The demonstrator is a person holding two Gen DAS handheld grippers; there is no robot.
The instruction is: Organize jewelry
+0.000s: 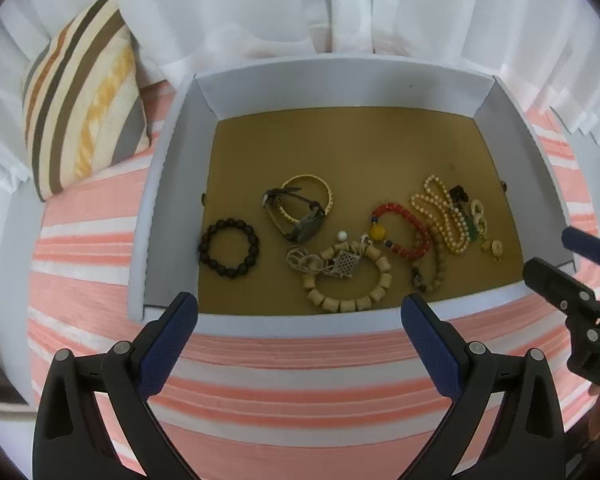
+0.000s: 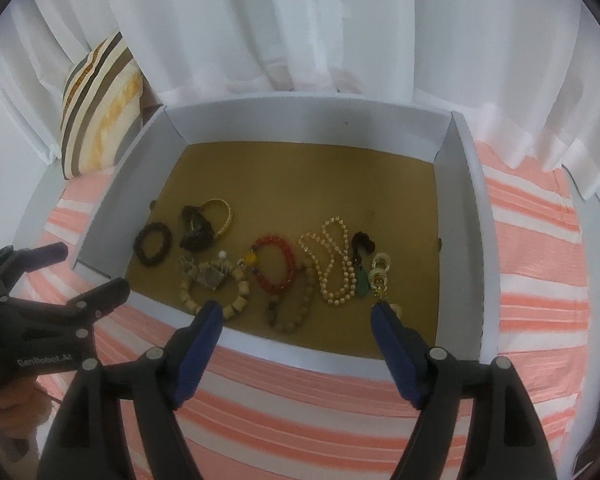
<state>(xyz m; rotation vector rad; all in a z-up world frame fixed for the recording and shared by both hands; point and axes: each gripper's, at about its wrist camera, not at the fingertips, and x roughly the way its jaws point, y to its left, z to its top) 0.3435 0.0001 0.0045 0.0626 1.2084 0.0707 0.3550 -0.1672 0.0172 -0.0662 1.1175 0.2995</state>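
Hovering over the striped cloth (image 1: 300, 392) at the lower middle of each view, both grippers stand short of the box's (image 1: 300, 326) near wall. The left gripper (image 1: 300, 312) has its jaws spread wide and empty; the right gripper (image 2: 298, 310) likewise, its tips just past the near wall in its own view.

All the jewelry lies inside the box on the brown floor, bunched along the near half: a dark bead bracelet (image 1: 229, 253) alone at the left, a gold bangle (image 1: 308, 196) under a dark strap piece (image 1: 296, 216), a wooden bracelet (image 1: 350, 280) tangled with a small pendant, a red bracelet (image 1: 404, 232), a pearl strand (image 1: 440, 216), and gold links with a green piece (image 1: 480, 228) at the right.

Which step is in hand is not settled: the pieces touch and overlap, which fits sorting yet to come, yet a loose row left to right could also be a finished layout. If sorting goes on, any pick calls for a drop over the near wall and a narrow pinch on one strand, since neighbours touch.

The upper half of the floor is bare and gives room. The walls stand tall on all sides; the right-hand pieces sit well clear of the right wall.
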